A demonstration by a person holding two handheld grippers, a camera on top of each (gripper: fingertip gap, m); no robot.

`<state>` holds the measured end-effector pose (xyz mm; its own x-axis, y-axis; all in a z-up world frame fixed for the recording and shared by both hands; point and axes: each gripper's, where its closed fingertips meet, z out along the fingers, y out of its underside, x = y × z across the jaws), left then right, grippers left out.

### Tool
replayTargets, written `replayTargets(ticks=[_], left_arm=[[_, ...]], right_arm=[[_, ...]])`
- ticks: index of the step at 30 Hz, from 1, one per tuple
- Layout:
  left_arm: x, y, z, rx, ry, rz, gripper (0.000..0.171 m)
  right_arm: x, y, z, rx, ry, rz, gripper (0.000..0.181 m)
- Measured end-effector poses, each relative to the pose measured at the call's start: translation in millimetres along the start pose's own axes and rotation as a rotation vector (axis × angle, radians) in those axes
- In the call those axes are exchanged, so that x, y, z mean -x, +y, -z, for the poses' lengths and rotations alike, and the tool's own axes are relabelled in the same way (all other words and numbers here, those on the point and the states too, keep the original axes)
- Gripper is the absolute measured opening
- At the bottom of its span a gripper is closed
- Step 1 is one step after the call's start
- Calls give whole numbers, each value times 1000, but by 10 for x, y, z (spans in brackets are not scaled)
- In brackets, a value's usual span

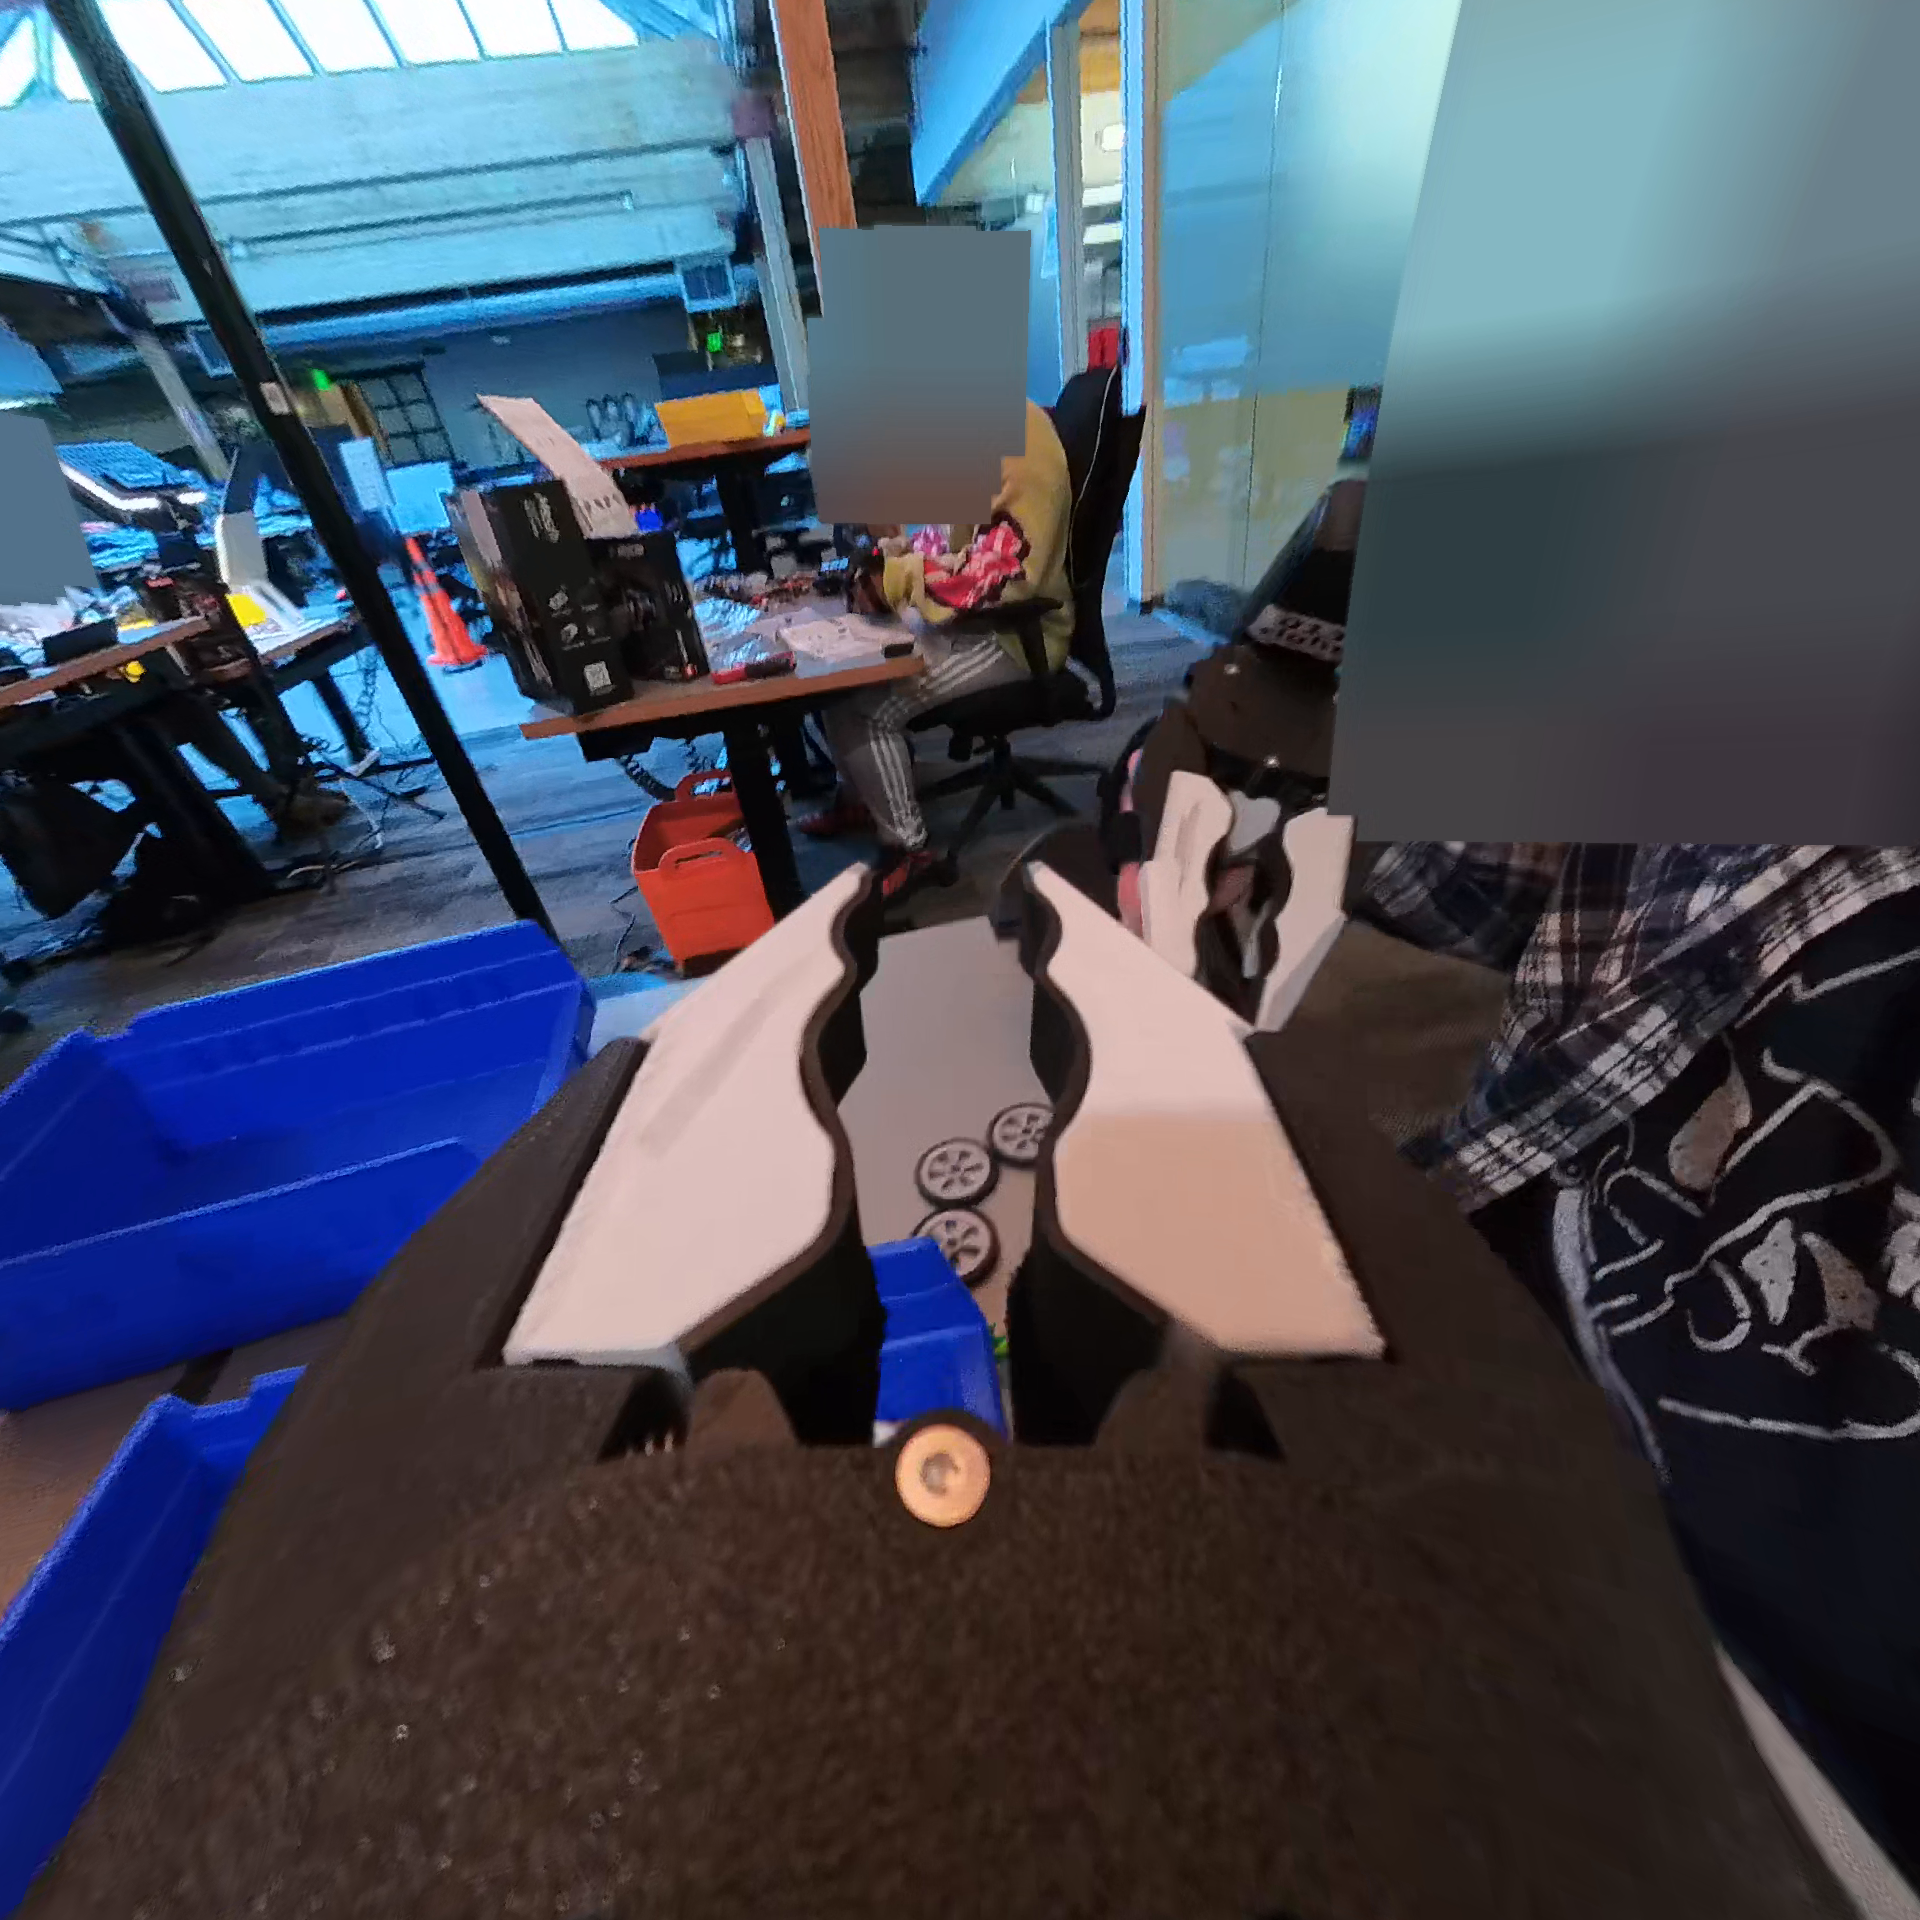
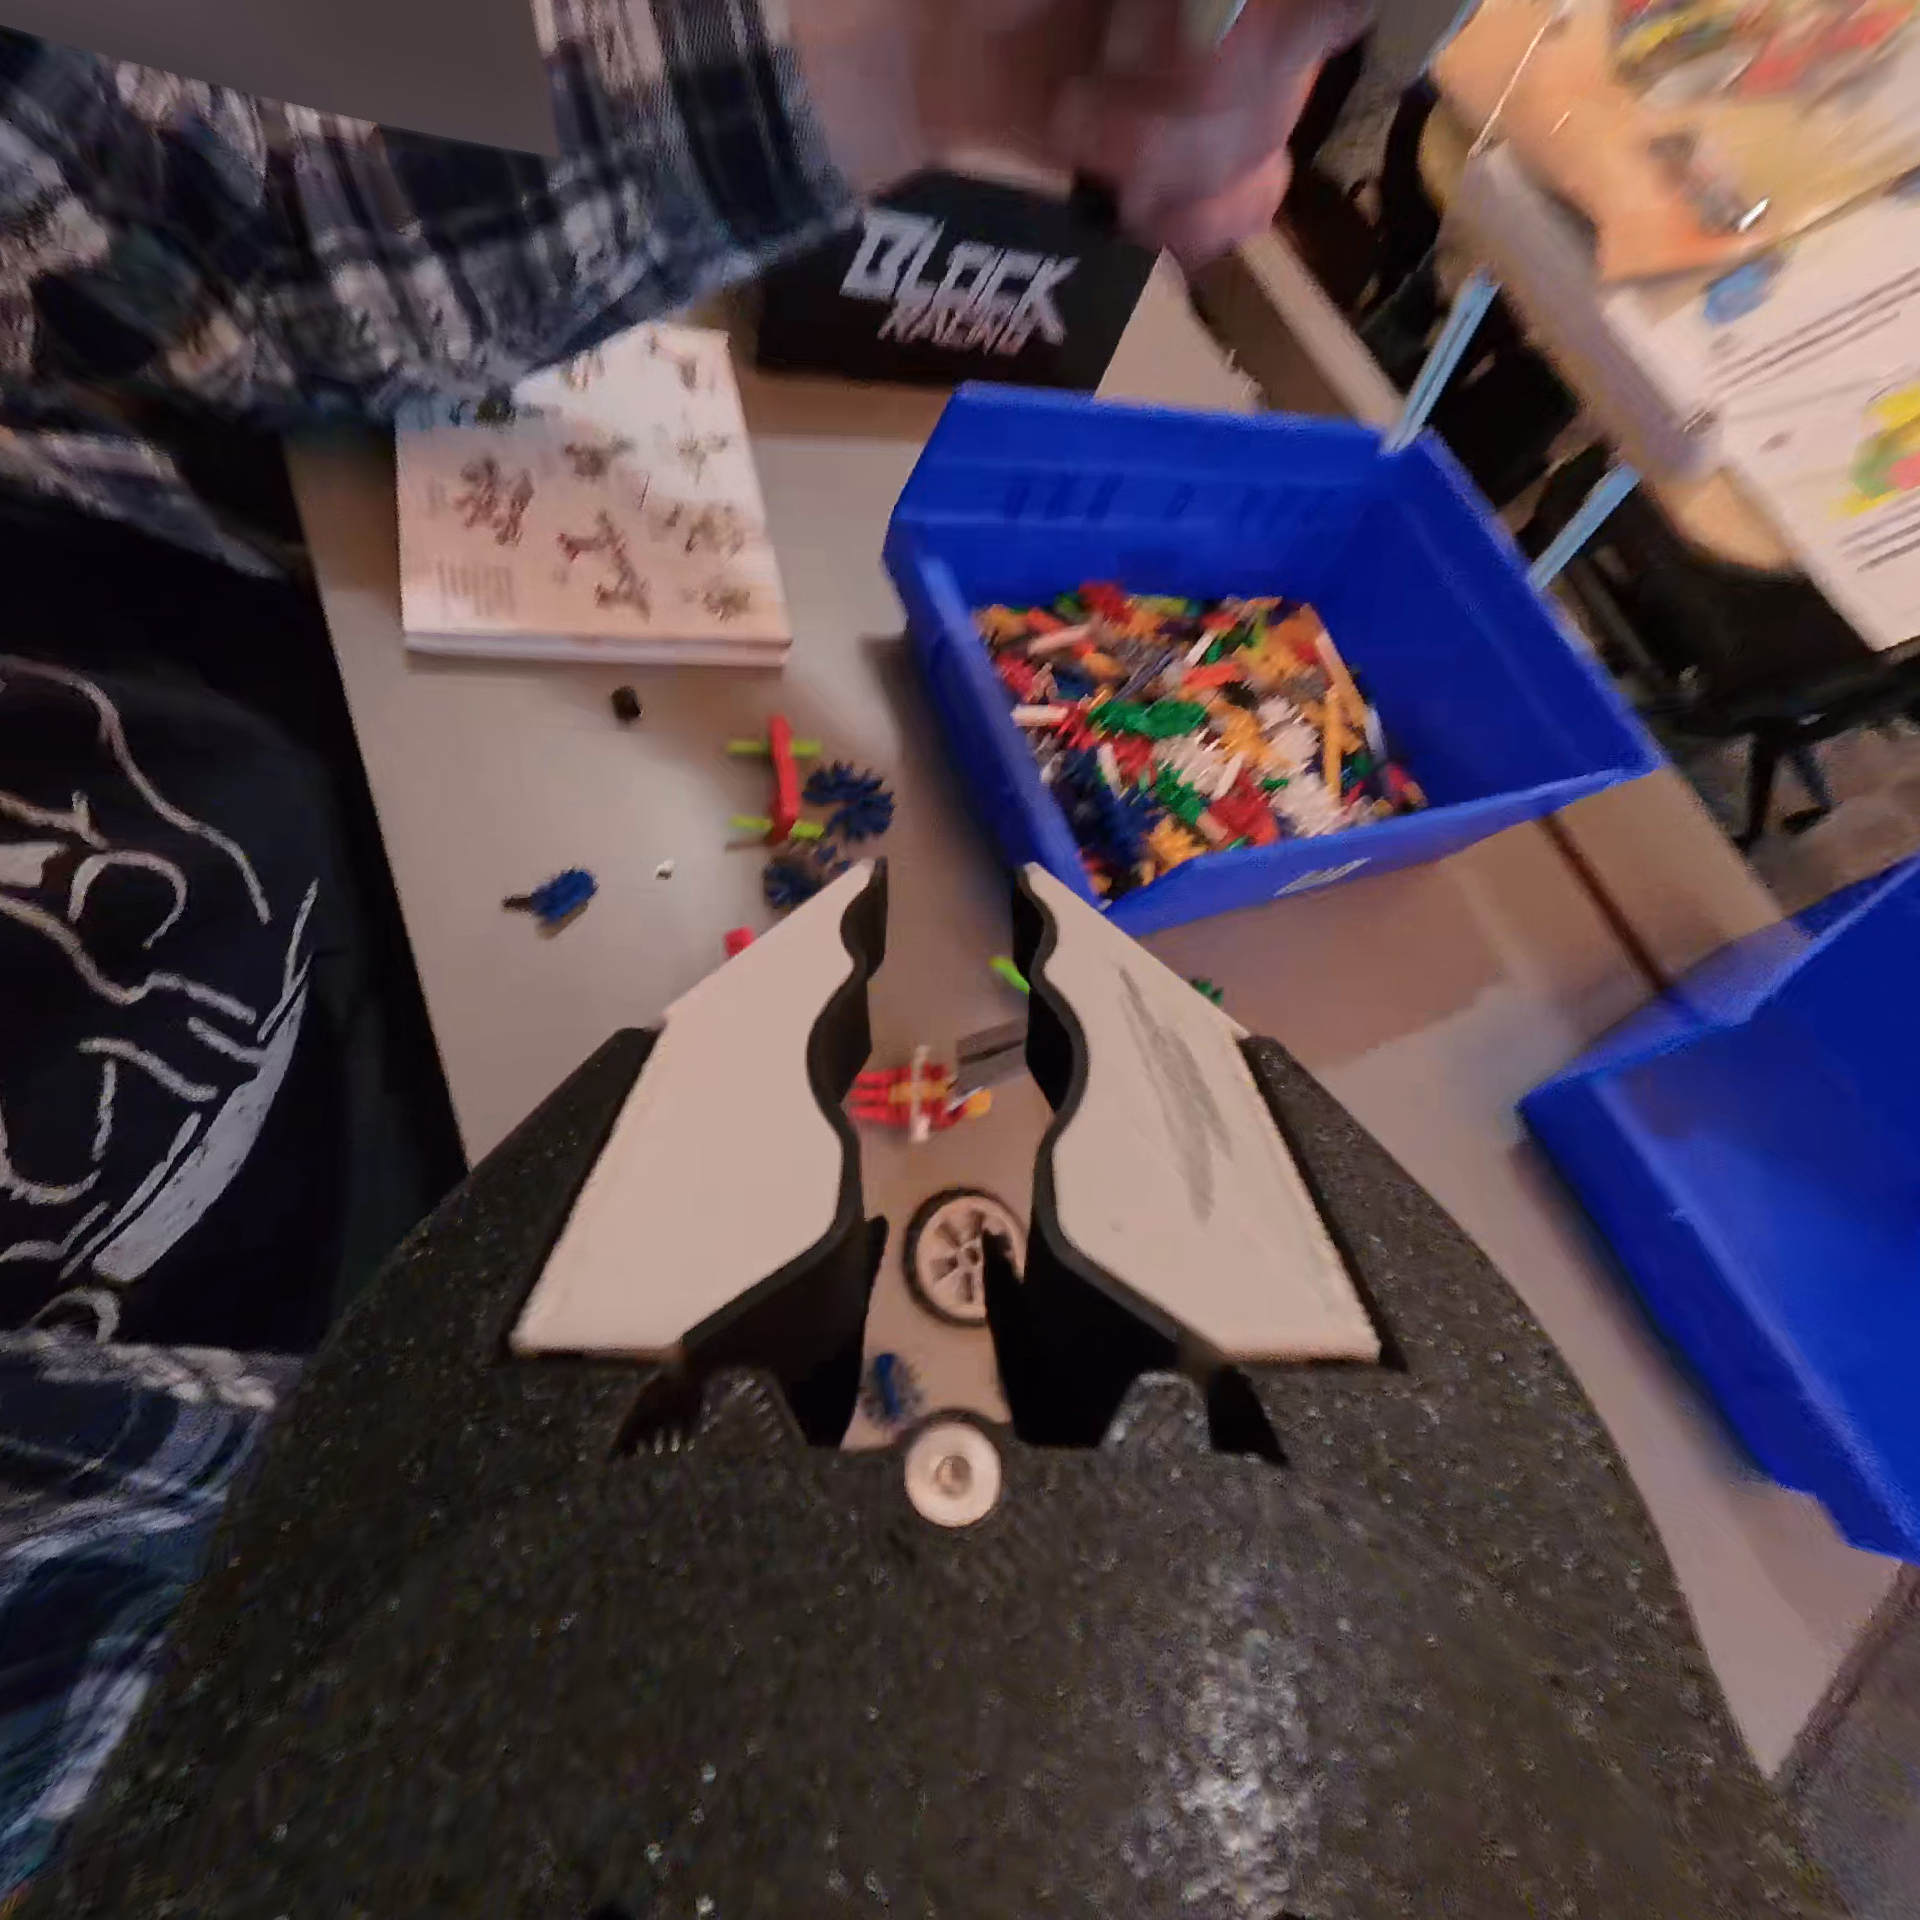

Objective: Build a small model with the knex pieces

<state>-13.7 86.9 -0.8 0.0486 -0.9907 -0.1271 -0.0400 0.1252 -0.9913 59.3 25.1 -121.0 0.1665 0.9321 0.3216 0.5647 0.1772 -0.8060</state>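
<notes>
Beyond the near bench, the left wrist view takes in a wide workshop hall under a skylit roof, with wooden-topped desks (image 1: 717,701), a seated person in a yellow top (image 1: 1023,540) on an office chair and an orange tote (image 1: 696,883) on the floor. Close by stands a person in a plaid shirt (image 1: 1662,987). On the pale grey tabletop (image 2: 540,790) sit empty blue bins (image 1: 260,1143) and a blue bin of mixed coloured building pieces (image 2: 1195,717), with an open instruction booklet (image 2: 592,499) behind loose pieces. The left gripper (image 1: 948,904) has its jaws spread, holding nothing, above three small grey wheels (image 1: 971,1184). The right gripper (image 2: 948,904) is likewise spread and empty, over one wheel (image 2: 956,1252) and a small red assembly (image 2: 914,1091).
</notes>
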Motion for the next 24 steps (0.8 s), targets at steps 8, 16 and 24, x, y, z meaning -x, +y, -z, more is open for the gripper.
replayTargets(ticks=[8, 16, 24], left_arm=[[-125, 176, -156, 163, -22, -118, 27], [-142, 214, -184, 193, -27, -138, 28], [-148, 286, -142, 261, -42, -179, 32]], right_arm=[[853, 648, -365, 219, -170, -157, 44], [1097, 1126, -651, 402, 17, -199, 29], [704, 849, -544, 237, 123, -238, 19]])
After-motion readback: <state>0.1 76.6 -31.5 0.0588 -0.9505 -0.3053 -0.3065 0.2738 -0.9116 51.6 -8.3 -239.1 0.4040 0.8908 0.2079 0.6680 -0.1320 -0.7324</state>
